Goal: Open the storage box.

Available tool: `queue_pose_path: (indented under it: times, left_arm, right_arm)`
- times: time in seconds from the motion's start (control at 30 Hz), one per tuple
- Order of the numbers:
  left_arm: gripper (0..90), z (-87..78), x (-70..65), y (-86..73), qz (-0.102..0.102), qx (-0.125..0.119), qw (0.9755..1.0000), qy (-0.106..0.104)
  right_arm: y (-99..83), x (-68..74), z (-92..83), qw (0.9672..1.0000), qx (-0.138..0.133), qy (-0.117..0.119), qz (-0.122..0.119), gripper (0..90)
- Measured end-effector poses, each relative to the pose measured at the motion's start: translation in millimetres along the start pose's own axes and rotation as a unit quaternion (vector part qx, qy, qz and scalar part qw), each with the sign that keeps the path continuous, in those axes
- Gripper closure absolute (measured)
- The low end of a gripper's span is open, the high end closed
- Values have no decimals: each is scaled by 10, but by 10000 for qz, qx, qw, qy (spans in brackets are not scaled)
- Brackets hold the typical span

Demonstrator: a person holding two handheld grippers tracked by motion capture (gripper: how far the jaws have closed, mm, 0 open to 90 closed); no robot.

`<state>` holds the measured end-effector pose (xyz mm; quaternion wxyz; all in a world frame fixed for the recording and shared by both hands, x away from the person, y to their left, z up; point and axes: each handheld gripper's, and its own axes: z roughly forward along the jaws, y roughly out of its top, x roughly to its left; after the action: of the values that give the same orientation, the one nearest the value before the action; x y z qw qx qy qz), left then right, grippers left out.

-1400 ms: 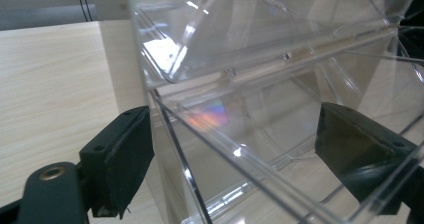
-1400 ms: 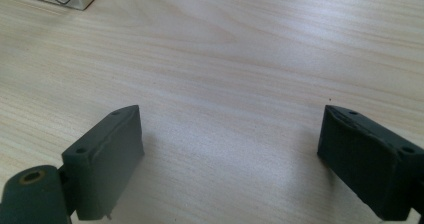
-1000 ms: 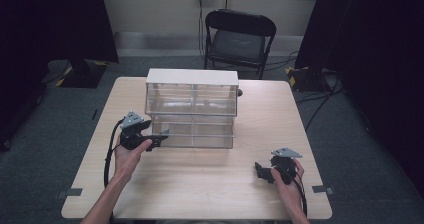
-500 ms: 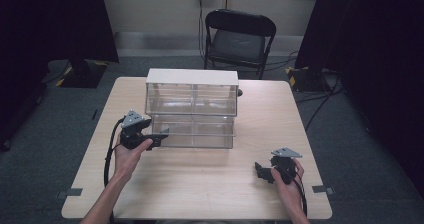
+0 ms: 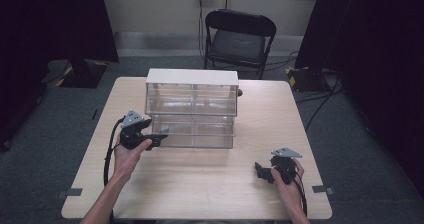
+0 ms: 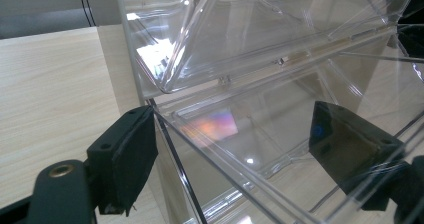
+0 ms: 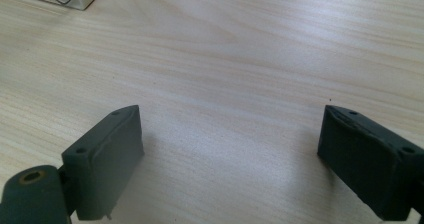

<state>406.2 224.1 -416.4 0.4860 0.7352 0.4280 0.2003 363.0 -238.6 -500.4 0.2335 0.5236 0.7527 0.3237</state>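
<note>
The left claw (image 5: 159, 140) is open. In the left gripper view its two black jaws stand wide apart, one outside the clear wall of the lower drawer (image 6: 260, 149) and the other seen through the plastic, so the drawer's front left corner lies between them. No contact of pad and wall can be confirmed.

From that claw outward, the clear drawer cabinet (image 5: 191, 109) extends to the person's right along the desk (image 5: 200, 184). Its long axis runs left to right, and the lower drawer front faces the person. Any pull on the drawer would therefore run toward the person, judged from this layout.

The right claw (image 5: 261, 172) is open and empty. It rests near the front right of the desk, well apart from the cabinet. The left hand (image 5: 127, 156) is clearly the nearer one.
</note>
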Motion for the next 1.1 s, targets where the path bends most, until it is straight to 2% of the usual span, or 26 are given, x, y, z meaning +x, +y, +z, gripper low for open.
queue_pose_path:
  times: [0.73,0.9,1.1]
  left_arm:
    - [191,0,11,48,3,-32,10000,-27]
    - [195,-2,-8,58,33,-66,10000,41]
    - [182,9,5,63,33,-36,10000,-13]
  right_arm:
    - [2,2,2,10000,7,7,5,98]
    - [2,2,2,10000,7,7,5,98]
    - [2,2,2,10000,7,7,5,98]
